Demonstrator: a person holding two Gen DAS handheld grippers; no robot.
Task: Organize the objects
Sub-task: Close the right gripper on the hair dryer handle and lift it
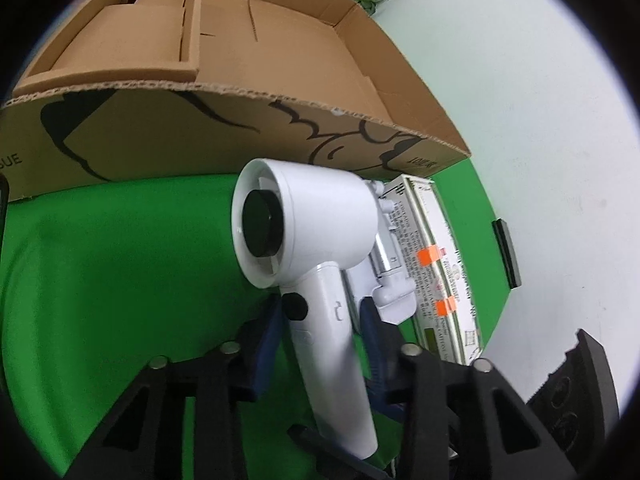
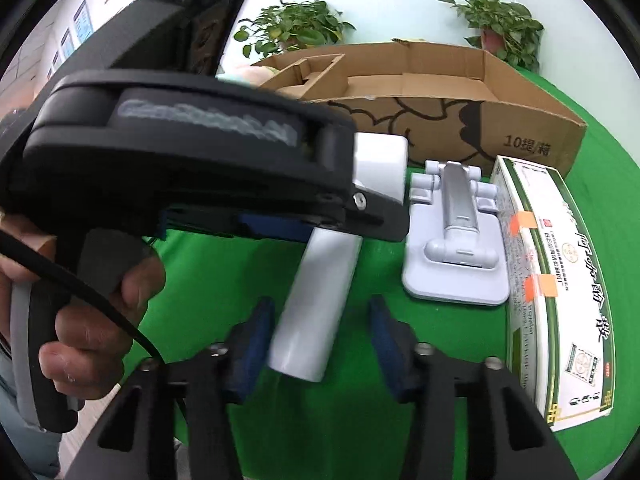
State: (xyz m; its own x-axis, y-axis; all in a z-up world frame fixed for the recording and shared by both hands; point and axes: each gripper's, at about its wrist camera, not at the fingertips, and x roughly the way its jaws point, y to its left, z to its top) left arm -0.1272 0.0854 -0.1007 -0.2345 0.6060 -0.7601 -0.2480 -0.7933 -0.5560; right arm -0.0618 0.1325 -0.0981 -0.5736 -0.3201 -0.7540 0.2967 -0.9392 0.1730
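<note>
My left gripper [image 1: 320, 316] clamped the white hair dryer [image 1: 316, 248] handle | right gripper [image 2: 320, 336] straddled it, pads apart | glossy, black-centred barrel.

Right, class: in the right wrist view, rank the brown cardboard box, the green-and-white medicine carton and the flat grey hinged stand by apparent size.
1. Brown cardboard box, though farthest away.
2. Green-and-white medicine carton; it sits nearer the camera than the stand, so their order is unsure.
3. Flat grey hinged stand.
</note>
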